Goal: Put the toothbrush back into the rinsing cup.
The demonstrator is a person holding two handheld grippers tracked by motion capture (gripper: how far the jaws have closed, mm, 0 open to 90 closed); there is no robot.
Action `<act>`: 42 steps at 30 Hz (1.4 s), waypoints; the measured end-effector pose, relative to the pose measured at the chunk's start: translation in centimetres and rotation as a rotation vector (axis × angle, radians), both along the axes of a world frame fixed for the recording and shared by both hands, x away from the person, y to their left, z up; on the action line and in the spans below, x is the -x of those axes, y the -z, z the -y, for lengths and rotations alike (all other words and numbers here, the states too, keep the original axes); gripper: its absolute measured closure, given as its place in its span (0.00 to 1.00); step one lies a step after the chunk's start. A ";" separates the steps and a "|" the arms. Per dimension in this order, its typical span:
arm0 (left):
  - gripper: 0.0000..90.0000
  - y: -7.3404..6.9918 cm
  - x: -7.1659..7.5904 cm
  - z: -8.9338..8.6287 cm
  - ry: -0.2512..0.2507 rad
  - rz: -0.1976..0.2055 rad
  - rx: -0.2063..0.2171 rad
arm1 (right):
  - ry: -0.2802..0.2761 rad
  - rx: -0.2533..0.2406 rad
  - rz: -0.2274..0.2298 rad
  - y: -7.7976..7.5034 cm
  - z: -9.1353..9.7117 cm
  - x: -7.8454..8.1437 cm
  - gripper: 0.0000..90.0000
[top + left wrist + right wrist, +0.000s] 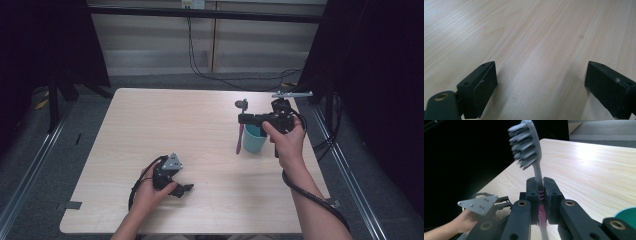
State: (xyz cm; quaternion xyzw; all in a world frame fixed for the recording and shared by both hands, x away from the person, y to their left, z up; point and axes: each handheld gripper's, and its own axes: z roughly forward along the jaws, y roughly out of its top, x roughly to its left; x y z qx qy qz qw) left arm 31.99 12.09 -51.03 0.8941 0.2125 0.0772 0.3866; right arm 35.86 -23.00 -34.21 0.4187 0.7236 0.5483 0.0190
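Note:
A toothbrush (pixel 240 131) with a pink handle and grey head hangs upright above the table, bristle end up. My right gripper (pixel 243 119) is shut on its neck, beside a teal cup (pixel 254 140) at the right of the table. In the right gripper view the two pads clamp the ribbed pink grip of the toothbrush (pixel 539 195), and the grey head rises above them. My left gripper (pixel 187 188) rests near the table's front edge, open. Its jaws in the left gripper view stand wide apart over bare wood, with nothing between them (pixel 541 82).
The light wooden table (pixel 165 125) has dark floor and metal rails on both sides. Black frame posts stand at the back left and right. Cables hang against the far wall. A hand with the left gripper (pixel 482 206) appears at the lower left of the right gripper view.

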 end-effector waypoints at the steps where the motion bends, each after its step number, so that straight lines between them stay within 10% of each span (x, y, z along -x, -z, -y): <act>1: 0.12 0.0 0.0 0.0 -0.001 0.000 0.000 | 0.001 -0.001 0.003 -0.1 0.0 0.0 0.93; 42: 0.00 0.1 -0.3 0.1 -0.038 -0.014 -0.029 | 0.111 0.018 0.061 -3.3 2.8 -1.4 0.93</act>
